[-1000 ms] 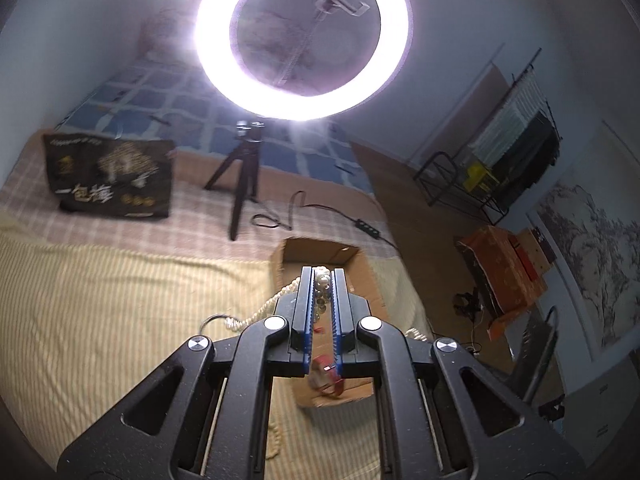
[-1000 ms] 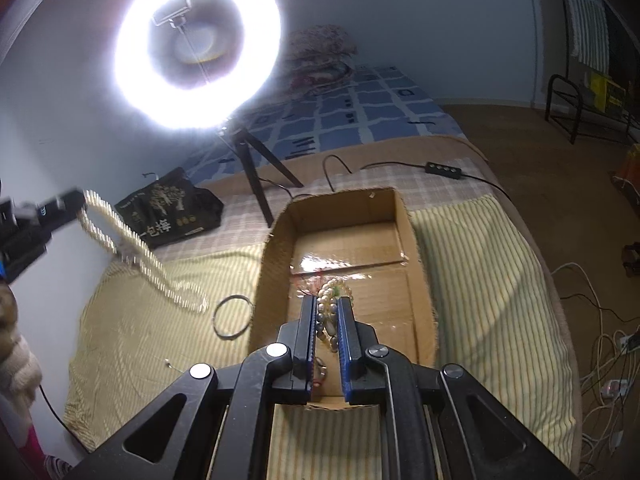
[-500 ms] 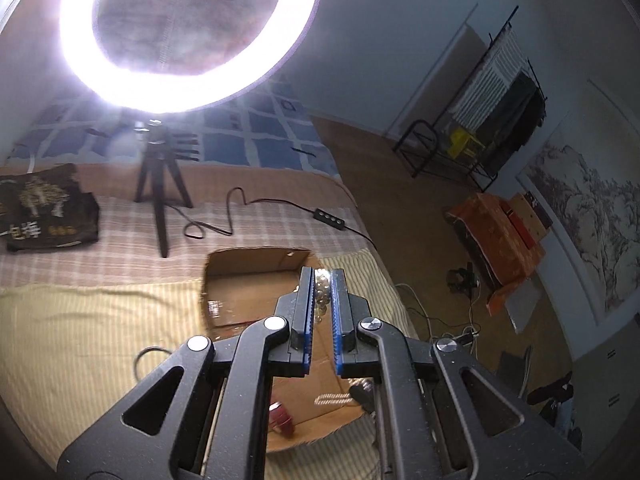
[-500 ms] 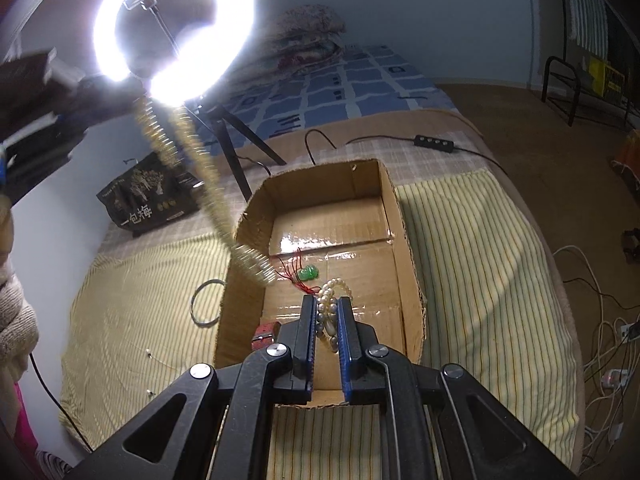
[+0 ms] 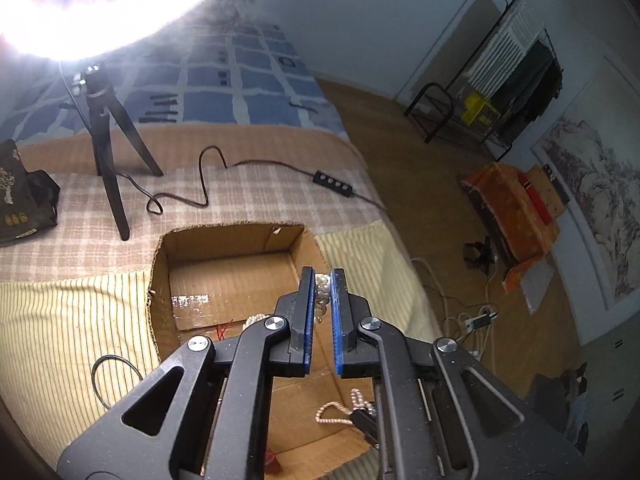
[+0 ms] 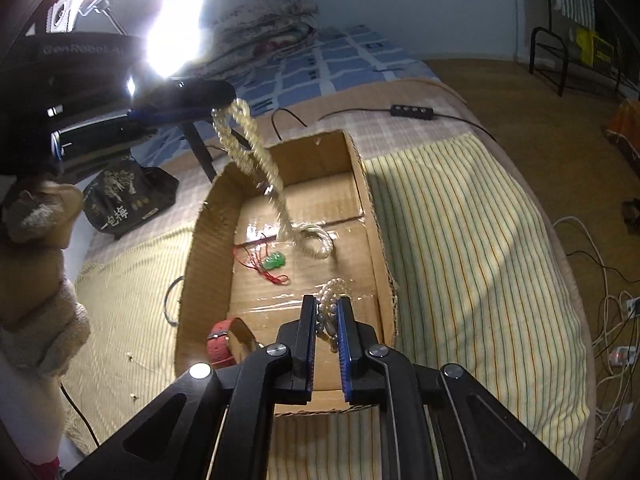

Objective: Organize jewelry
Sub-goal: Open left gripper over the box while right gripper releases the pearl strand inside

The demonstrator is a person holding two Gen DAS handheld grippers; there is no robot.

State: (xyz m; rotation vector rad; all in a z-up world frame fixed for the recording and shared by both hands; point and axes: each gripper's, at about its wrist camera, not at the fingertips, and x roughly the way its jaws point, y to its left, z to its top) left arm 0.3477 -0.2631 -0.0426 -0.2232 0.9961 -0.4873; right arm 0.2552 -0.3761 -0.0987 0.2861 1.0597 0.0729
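An open cardboard box (image 6: 208, 240) lies on the bed; it also shows in the left wrist view (image 5: 160, 264). My left gripper (image 5: 322, 280) is shut on a long pearl necklace (image 6: 276, 196) that hangs from it down into the box, its end touching the floor of the box. My right gripper (image 6: 327, 304) is shut on a bead bracelet (image 6: 332, 292), held low over the near part of the box. A green pendant on red cord (image 6: 274, 260) and a red watch (image 6: 220, 344) lie inside the box.
A black bangle (image 5: 114, 376) lies on the yellow striped cloth (image 6: 460, 240) left of the box. A ring light tripod (image 5: 108, 136), its cable with switch (image 5: 334, 184) and a black bag (image 6: 124, 200) stand behind the box. The bed edge is at right.
My left gripper has carried the pearl necklace to the right, from over the cloth to above the box, and its end now rests inside. My right gripper has barely moved.
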